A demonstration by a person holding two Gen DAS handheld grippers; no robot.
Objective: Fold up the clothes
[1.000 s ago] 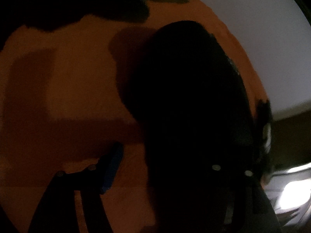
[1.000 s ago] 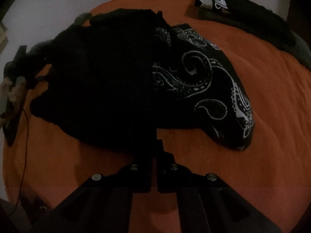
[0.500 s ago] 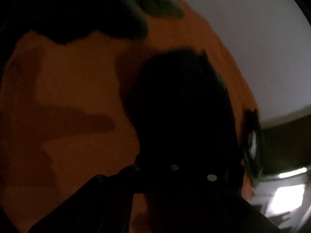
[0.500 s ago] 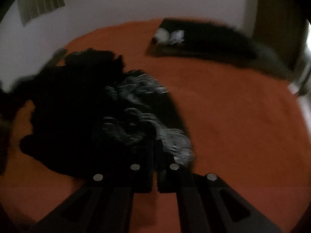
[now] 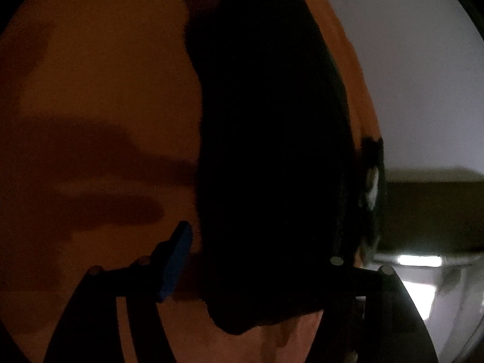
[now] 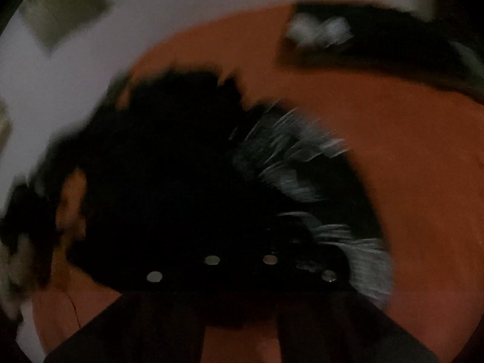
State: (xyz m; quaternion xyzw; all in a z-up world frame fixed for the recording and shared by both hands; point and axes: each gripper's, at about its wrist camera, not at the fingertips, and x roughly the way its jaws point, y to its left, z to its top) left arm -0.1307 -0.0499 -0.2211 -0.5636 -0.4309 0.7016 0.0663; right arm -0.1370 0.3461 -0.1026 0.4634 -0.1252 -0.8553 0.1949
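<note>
A black garment with a pale swirl print is seen heaped on an orange bed cover, its folds loose and uneven; its outline is smeared by blur. A second dark piece, bearing a pale patch, is laid flat and long-edged at the cover's far side, well apart from the heap, and could pass for a folded one. By that reading, one piece looks done and at least one is left, though how many garments make up the heap cannot be counted in the dark. In the left view a long black cloth is stretched over the same cover, between the spread fingers of the left gripper, which is held wide and grips nothing. The right gripper is lost against the black heap, and whether it is closed or pinching cloth cannot be told. Two grippers and one cover are shown.
</note>
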